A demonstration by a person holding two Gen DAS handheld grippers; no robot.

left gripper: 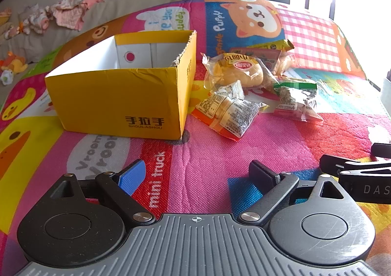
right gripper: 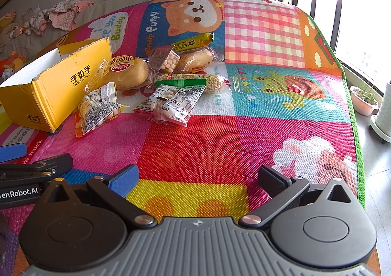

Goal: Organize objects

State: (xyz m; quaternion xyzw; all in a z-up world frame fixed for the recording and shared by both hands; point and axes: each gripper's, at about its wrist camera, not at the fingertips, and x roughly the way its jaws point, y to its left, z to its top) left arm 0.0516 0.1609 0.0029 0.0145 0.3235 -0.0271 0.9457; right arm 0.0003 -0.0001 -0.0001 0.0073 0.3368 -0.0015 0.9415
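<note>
Both our left gripper and right gripper gape wide, empty. Snack packets lie mid-frame beside the yellow box. We judge them light, crinkly, slippery; the bread squashes, so pinch the sealed edges.

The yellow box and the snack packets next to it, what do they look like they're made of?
The yellow box looks like corrugated cardboard with a matte printed skin: its cut rim is ragged and the front panel is creased. The snack packets seem to be thin clear plastic film, glossy and crinkled, with the bread bun showing through its wrapper.
</note>
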